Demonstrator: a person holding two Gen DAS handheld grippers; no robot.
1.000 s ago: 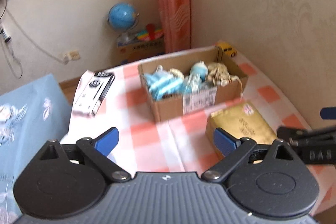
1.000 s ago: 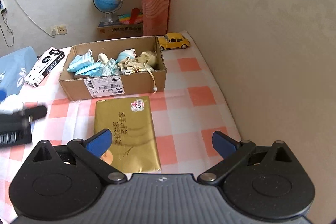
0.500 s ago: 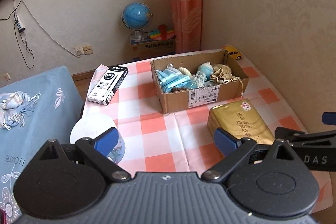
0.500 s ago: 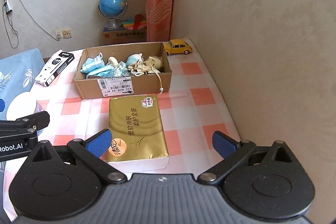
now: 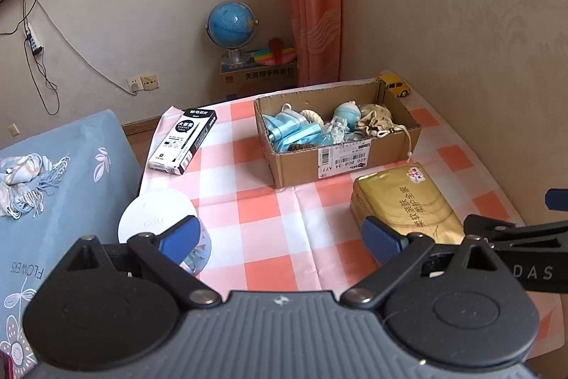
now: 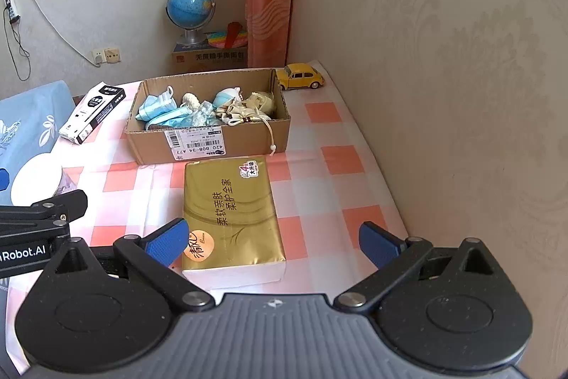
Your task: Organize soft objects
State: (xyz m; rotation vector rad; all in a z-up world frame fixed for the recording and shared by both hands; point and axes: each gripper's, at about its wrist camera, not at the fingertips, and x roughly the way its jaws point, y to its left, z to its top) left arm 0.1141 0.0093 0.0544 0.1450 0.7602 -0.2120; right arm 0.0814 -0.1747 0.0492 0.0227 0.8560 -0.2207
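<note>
A cardboard box (image 5: pixel 351 162) (image 6: pixel 245 144) stands on the checked table and holds several soft things: blue face masks (image 5: pixel 287 130) (image 6: pixel 159 109), a blue soft toy (image 5: pixel 346 112) and a beige drawstring pouch (image 5: pixel 374 123) (image 6: pixel 255 105). A gold tissue pack (image 5: pixel 408 205) (image 6: pixel 230 212) lies in front of the box. My left gripper (image 5: pixel 280 237) is open and empty, held above the table's near edge. My right gripper (image 6: pixel 271 240) is open and empty, above the near end of the tissue pack.
A black-and-white pen box (image 5: pixel 184 141) (image 6: pixel 94 114) lies at the table's left. A white round lidded container (image 5: pixel 156 219) (image 6: pixel 35 180) sits near the left front edge. A yellow toy car (image 5: pixel 394 84) (image 6: pixel 300 77) stands by the beige wall panel (image 6: pixel 443 95). A blue bed (image 5: pixel 53 183) lies left.
Both grippers have drawn back and up from the table, so the box and tissue pack look smaller and farther away. Both stay open and empty.
</note>
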